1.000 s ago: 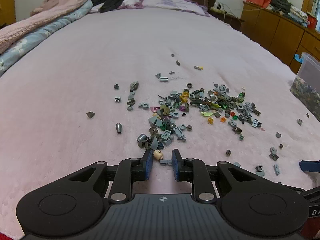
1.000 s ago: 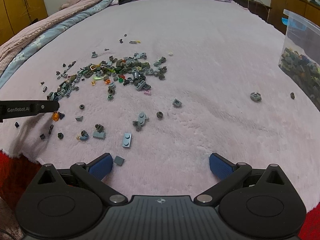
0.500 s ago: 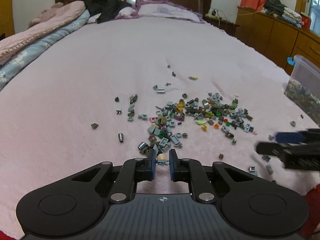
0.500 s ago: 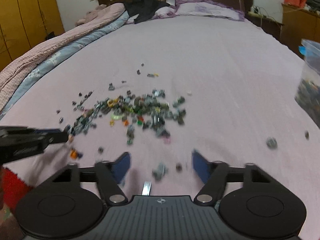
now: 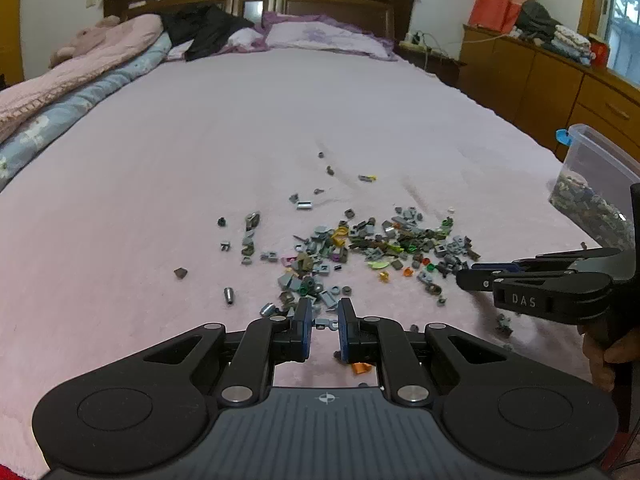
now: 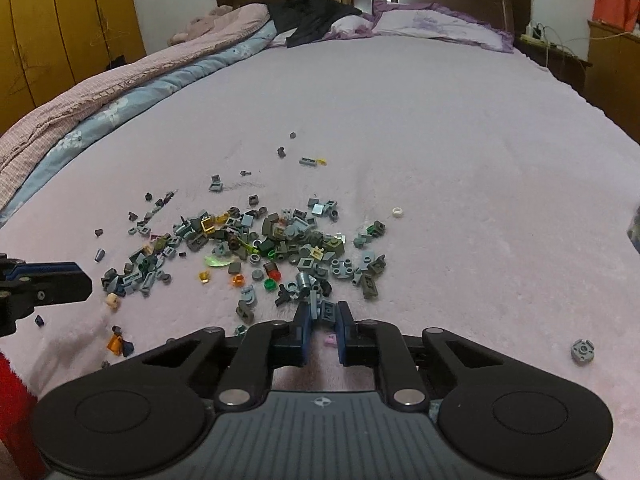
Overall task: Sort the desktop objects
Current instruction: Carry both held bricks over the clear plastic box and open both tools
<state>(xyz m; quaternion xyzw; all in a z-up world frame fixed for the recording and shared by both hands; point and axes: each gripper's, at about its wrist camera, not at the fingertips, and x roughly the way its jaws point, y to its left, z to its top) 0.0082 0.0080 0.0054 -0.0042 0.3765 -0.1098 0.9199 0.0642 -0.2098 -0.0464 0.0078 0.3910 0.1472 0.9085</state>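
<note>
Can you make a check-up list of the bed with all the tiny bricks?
Surface: pink bed cover, bare beyond the bricks.
Job's things: pile of small bricks with strays around; clear box part filled, at the right edge.
Clutter: black garment and folded quilts at the far end.
Grippers: left gripper shut on a small grey piece; right gripper closing, a blue-grey plate between its jaws.
Cables: wires on the nightstand.
Surroundings: wooden headboard, wooden cabinets.

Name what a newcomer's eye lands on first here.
The scatter of small toy bricks, mostly grey with orange, green and yellow bits, strewn mid-bed on the pink bedspread. Next, the right tongs, jaws closing around a grey-blue brick. A clear bin of bricks sits at the bed's right edge.
</note>
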